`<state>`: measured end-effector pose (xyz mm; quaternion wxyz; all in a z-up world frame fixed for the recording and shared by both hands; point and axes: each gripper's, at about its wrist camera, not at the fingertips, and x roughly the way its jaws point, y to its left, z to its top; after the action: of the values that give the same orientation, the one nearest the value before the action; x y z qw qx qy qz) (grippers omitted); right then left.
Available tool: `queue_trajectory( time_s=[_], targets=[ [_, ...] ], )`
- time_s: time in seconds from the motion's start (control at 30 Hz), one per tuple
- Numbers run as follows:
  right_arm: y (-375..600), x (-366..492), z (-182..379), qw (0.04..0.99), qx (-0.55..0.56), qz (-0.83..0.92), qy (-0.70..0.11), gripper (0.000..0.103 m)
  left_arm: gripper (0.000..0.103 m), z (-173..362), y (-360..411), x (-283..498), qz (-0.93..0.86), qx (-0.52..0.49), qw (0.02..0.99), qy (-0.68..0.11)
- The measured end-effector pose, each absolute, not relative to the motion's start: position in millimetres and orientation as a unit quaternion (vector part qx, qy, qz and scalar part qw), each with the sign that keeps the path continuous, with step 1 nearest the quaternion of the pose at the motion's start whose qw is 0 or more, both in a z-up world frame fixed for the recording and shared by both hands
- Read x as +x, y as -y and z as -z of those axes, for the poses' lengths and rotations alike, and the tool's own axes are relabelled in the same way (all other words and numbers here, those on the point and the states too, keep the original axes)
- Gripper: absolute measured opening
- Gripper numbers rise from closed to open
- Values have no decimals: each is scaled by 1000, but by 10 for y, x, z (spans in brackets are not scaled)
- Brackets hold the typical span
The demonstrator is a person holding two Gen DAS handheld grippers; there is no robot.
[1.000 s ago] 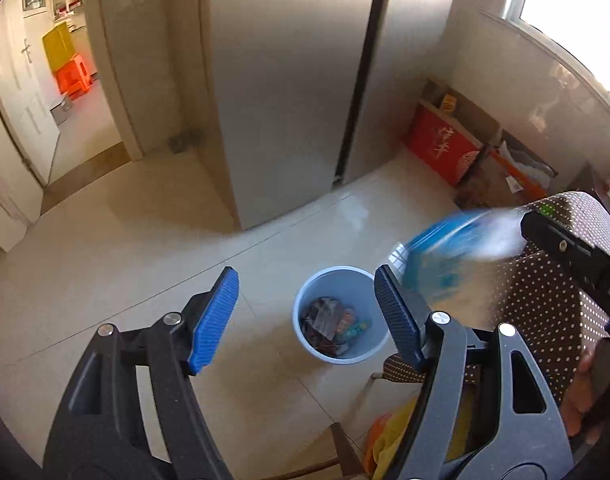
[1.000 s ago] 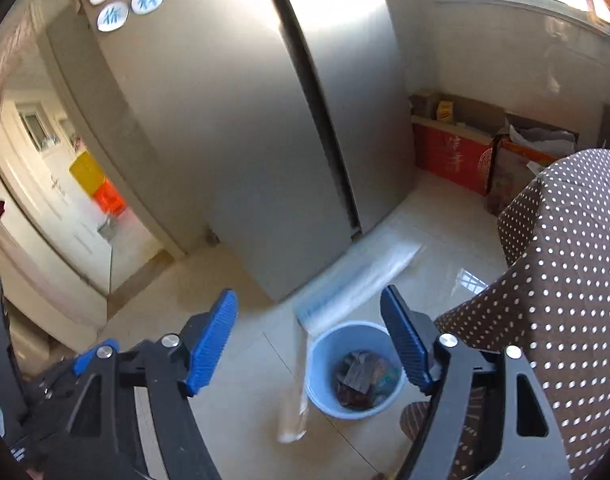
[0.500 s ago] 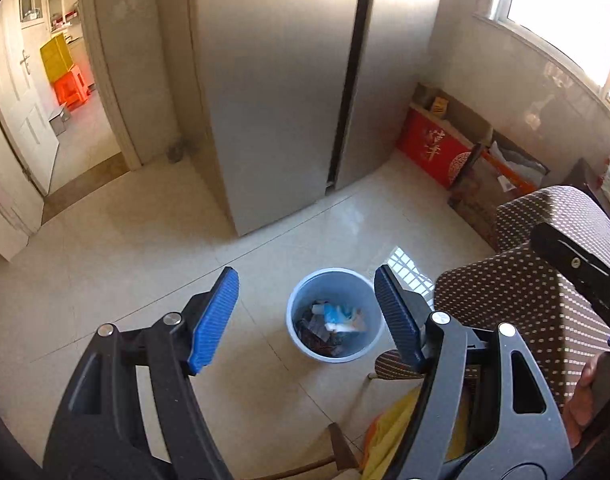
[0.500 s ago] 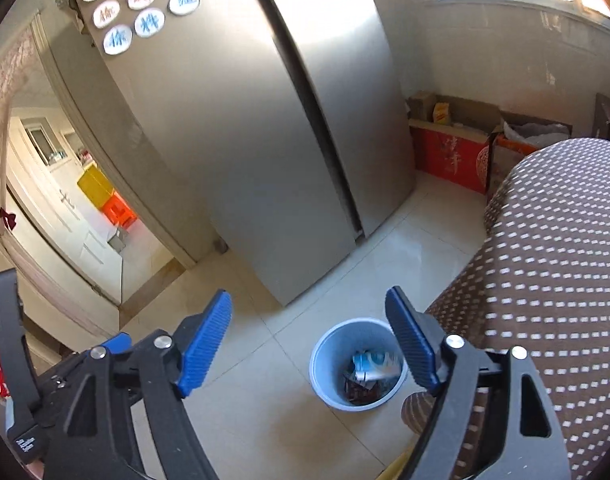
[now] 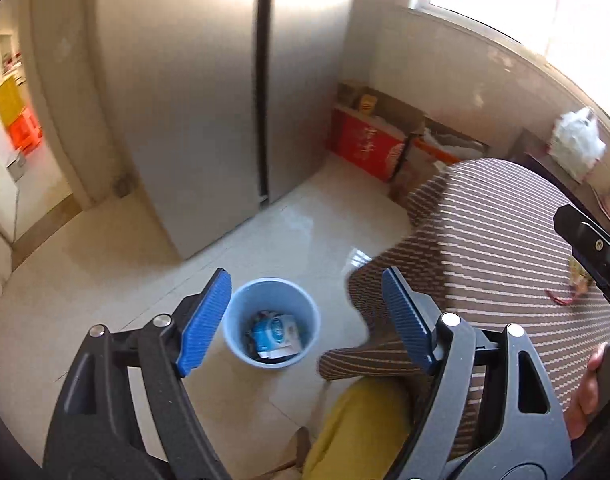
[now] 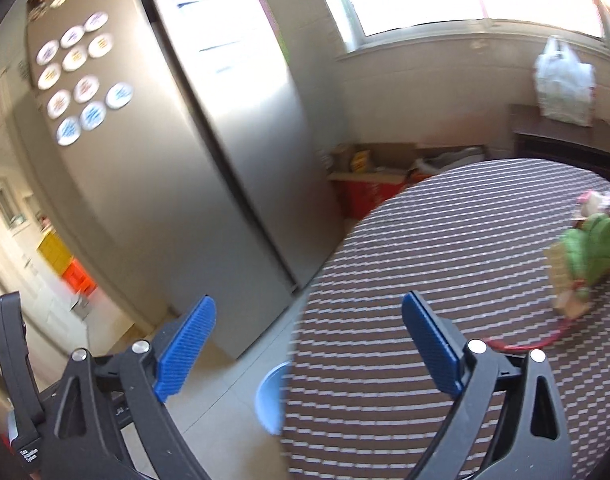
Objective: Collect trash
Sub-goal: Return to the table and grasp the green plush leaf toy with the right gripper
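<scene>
A light blue bin [image 5: 271, 322] stands on the tiled floor beside the table, with a blue and white wrapper [image 5: 275, 331] and other trash in it. Its rim also shows in the right wrist view [image 6: 269, 400], mostly hidden by the table. My left gripper [image 5: 305, 320] is open and empty, high above the bin. My right gripper [image 6: 309, 350] is open and empty over the table's edge. A green and beige wrapper pile [image 6: 585, 256] with a red string [image 6: 537, 342] lies on the brown dotted tablecloth [image 6: 445, 264] to the right. Small scraps [image 5: 573, 288] show in the left view.
A steel fridge [image 5: 209, 92] stands behind the bin. Red and cardboard boxes [image 5: 369, 144] sit against the wall under the window. A white plastic bag [image 6: 563, 84] sits on a dark sideboard. A doorway [image 5: 17, 140] opens at left. A yellow chair cushion [image 5: 357, 424] is below the table.
The blue wrapper fell from my right gripper into the bin. Both grippers have since swung right and up, the right one now over the table facing the wrapper pile.
</scene>
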<state>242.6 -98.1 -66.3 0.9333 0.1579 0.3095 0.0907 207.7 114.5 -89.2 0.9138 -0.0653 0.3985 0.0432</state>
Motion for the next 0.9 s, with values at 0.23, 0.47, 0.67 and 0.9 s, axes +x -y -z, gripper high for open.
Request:
queue_trajectory(
  time_s=[0.23,0.47,0.67,0.9],
  targets=[
    [1839,2301,776,936,172,15,-306,94,79,915,-474,2160,12,-38,913,-406],
    [2552,2409,1059,912,190,92,-353,95,81,947,136,2338,61,-12,906,-420],
    [2747,2664,1261,903,181,79,-382,66,81,980,492,2434,90,4,898,-430],
    [2880,2698,1293,898,185,57,-396,10,81,919,761,2476,104,21,898,-426]
  ],
)
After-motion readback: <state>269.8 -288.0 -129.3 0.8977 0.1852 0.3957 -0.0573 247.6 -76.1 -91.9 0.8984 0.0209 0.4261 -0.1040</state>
